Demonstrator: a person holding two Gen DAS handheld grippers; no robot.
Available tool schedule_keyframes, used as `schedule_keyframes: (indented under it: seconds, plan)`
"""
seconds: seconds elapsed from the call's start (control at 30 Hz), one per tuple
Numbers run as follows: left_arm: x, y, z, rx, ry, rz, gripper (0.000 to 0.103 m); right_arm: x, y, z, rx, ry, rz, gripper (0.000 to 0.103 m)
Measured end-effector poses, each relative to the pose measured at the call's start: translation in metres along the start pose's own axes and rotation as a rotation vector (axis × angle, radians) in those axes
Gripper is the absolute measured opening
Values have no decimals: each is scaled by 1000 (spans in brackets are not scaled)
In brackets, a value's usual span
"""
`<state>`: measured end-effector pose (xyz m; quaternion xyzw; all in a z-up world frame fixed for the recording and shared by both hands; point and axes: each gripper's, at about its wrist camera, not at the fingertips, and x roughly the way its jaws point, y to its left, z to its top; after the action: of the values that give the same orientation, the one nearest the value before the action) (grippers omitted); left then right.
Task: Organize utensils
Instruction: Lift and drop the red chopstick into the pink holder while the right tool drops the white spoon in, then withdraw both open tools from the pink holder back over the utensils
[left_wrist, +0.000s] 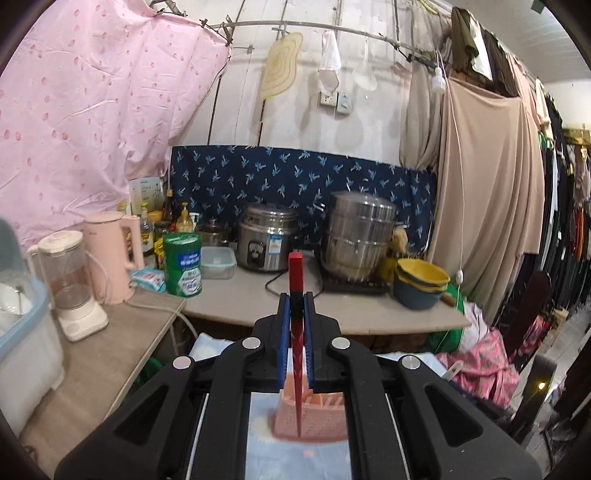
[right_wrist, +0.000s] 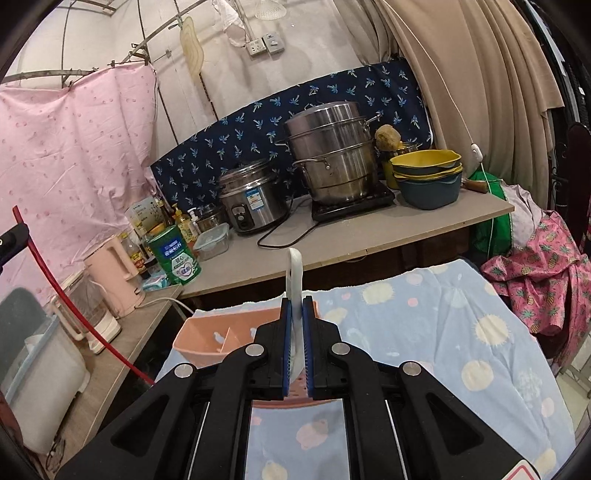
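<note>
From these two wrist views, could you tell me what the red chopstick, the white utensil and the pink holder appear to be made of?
Red chopstick: probably lacquered wood or plastic; glossy, with a black band, so the core stays uncertain.
White utensil: likely plastic or melamine, possibly ceramic; smooth, opaque, slightly shiny.
Pink holder: moulded plastic, matte; thin walls, an inner divider and cut-out holes.

My left gripper (left_wrist: 296, 306) and right gripper (right_wrist: 297, 310) look alike: glossy black plastic linkage arms with cut-out slots, round silver pivot screws (four on each), and ribbed blue pads (left_wrist: 283, 332) lining both fingers.
</note>
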<state>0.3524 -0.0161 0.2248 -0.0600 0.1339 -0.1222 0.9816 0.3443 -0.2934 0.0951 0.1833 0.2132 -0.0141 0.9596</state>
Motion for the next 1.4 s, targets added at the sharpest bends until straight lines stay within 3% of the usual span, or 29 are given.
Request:
schedule_keyframes:
  seconds: [0.23,0.53,0.63,0.67,0.77,0.8,1.1,1.4]
  plan:
    - [51,-5,9,-17,-17,5,7,51,-4,9,10,28,0,6]
    - [99,-3,-32,-4,86,35,7,89,-11,-10,-4,101,-26,7]
    - [104,-3,-42,16,101,61,9,90,-11,-16,-17,98,-38,14]
    - [105,-3,-44,21,110,72,17,88,-11,-17,-20,92,-44,20]
    - [102,-1,-48,22,118,116,77,79,-12,-19,-7,76,-44,32]
    - [96,-1,-49,22,99,128,79,75,-13,-19,-1,75,-41,33]
    - [46,-20,-69,117,150,147,79,14,-1,-31,17,75,13,40]
    - [-20,-22,-119,75,305,79,79,-70,12,-86,1,128,37,47]
